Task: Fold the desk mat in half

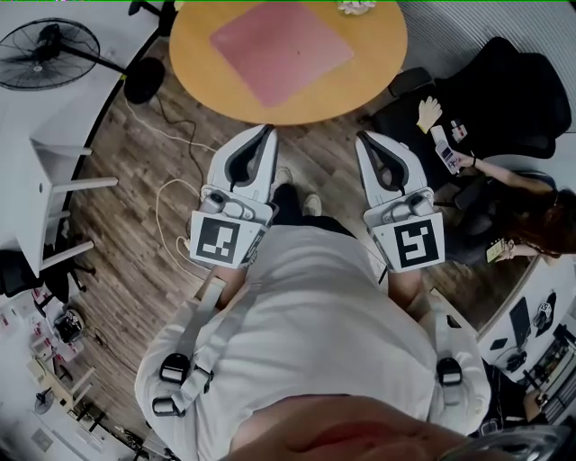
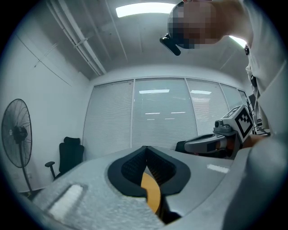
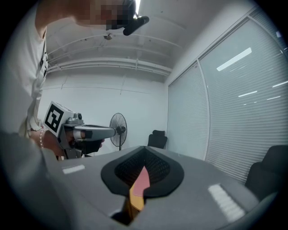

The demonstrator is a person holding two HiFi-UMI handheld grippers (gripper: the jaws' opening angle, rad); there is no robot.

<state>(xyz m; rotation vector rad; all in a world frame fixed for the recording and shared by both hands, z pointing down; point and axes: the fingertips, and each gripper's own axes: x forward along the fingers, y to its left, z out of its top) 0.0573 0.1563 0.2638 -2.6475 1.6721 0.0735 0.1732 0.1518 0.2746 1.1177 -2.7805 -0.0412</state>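
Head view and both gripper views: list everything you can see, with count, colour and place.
round table: one, orange-brown wood, top of the head view.
desk mat: one, pink, flat and unfolded on that table.
small object: one, whitish, table's far edge; too small to identify.
standing fan: one, black, upper left.
cable: one, white, on the wooden floor, left.
office chair: one, black, right of the table.
seated person: one, far right, beside the chair.
left claw: one, grey-white, shut, empty, pointing at the table, clear of the mat.
right claw: one, grey-white, shut, empty, likewise clear of the mat.
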